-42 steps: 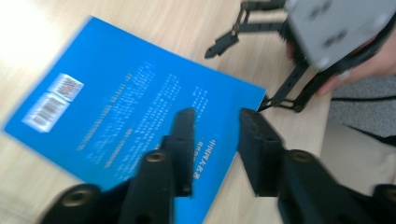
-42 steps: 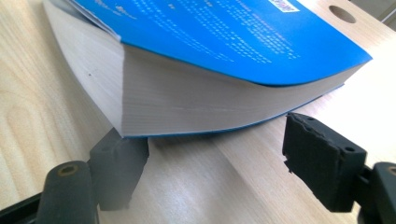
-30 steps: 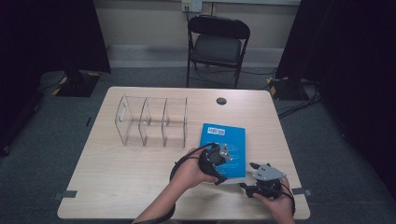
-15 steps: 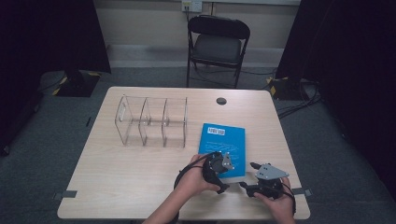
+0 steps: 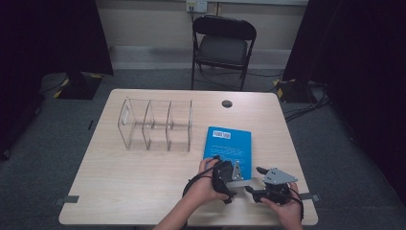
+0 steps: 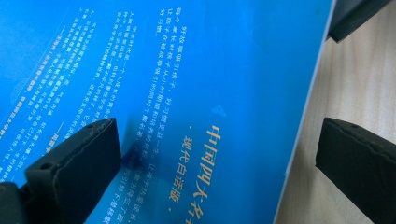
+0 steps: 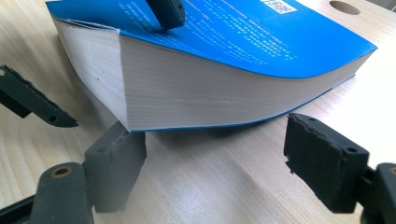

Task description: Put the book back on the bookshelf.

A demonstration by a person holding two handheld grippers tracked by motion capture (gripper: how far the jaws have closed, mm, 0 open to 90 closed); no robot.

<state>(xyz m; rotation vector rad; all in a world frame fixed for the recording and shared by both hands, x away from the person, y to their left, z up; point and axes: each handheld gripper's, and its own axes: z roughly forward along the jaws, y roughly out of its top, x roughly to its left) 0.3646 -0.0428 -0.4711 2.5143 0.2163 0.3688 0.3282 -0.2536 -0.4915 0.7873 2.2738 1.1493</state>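
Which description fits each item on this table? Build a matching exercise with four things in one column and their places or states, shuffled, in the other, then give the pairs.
Things:
1. blue book
2. clear divider rack
3. left gripper
4. folding chair

Descriptions:
A. stands on the floor beyond the table's far edge
B. lies flat, near corner lifted off the table
C. jaws open, over the book's near corner
D. stands empty, left of the book

Pairs: 1-B, 2-D, 3-C, 4-A
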